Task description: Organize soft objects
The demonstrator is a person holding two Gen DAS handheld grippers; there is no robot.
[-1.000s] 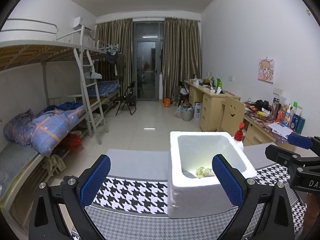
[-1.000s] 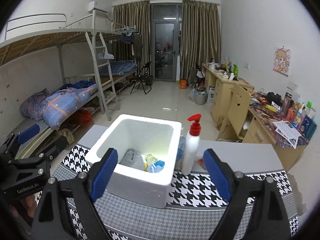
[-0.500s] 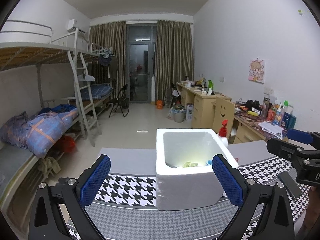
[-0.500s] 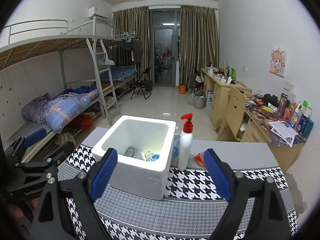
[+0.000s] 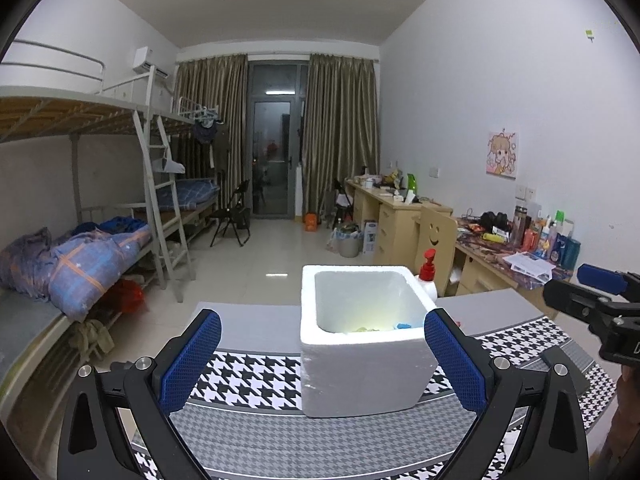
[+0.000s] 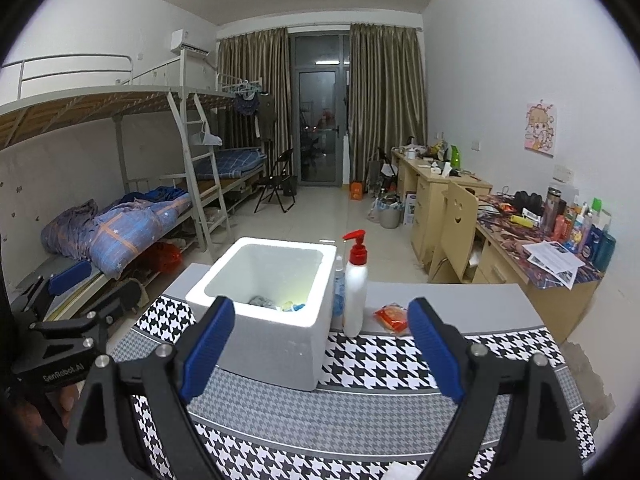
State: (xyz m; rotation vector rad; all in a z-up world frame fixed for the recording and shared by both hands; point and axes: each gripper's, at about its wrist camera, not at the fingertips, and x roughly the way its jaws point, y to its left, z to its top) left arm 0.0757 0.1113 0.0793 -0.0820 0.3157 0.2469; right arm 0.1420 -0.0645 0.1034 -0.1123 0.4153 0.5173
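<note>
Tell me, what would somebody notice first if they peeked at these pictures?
Probably the white foam box standing open on the black-and-white houndstooth cloth, with a few small soft things at its bottom. Right beside it stands a white pump bottle with a red top, and an orange packet lies just past that. Both grippers, the left and the right, are open and empty.

Only clear lettering: "GenRobot.AI", white on the black body of the left gripper (image 6: 64, 312), seen from the right wrist. Left wrist view shows a cut-off "D" on the right gripper (image 5: 600, 304). Desk bottle labels too small to read.
</note>
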